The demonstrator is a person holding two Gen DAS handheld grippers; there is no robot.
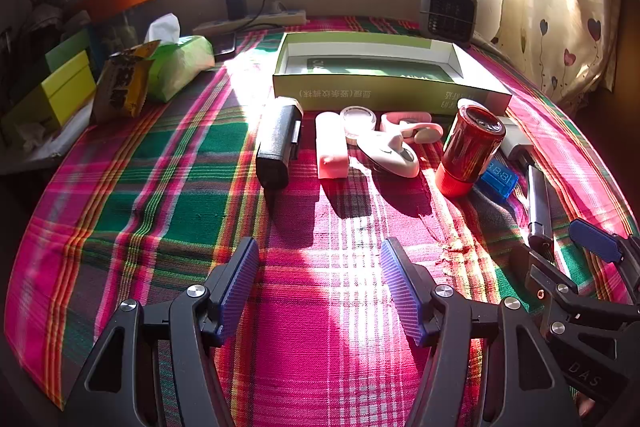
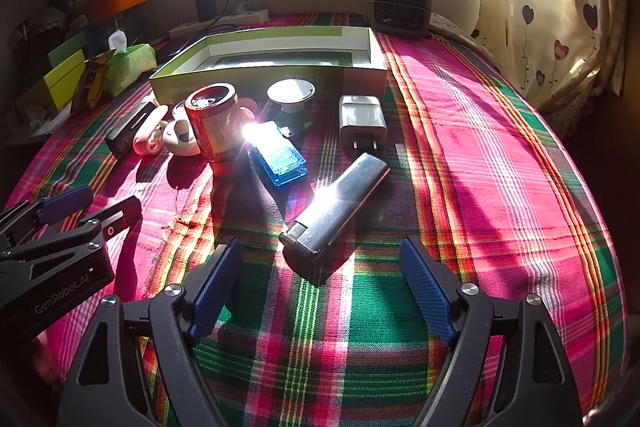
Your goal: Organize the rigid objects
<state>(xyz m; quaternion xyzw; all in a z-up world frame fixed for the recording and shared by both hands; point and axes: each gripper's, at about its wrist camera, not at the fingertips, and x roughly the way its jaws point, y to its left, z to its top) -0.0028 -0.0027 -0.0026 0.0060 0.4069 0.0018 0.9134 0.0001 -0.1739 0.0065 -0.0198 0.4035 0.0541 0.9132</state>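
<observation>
Both grippers, our left gripper (image 1: 318, 281) and right gripper (image 2: 320, 285), gape wide and empty at lower centre; the silver lighter (image 2: 334, 205) lies mid-frame, the green box (image 2: 272, 67) behind it on the desk (image 2: 480, 167).

1. Open green-and-white cardboard box (image 1: 384, 83), shallow, lidless, lying flat on the plaid-covered tabletop behind the other items.
2. Black rectangular block (image 1: 278, 141), lying flat, leftmost of the row.
3. Pink oblong case (image 1: 331, 145), lying flat just right of the black block.
4. Small round clear-lidded jar (image 1: 359, 119), beside the box front.
5. White-and-grey rounded device (image 1: 390, 155), lying just beside the pink case.
6. Red cylindrical canister (image 2: 214, 123), standing upright.
7. Translucent blue module (image 2: 280, 159), flat, just right of the canister.
8. White plug charger (image 2: 362, 121), prongs pointing away from the box.
9. Silver metallic bar (image 2: 334, 207), lying diagonally, nearest the cameras.
</observation>
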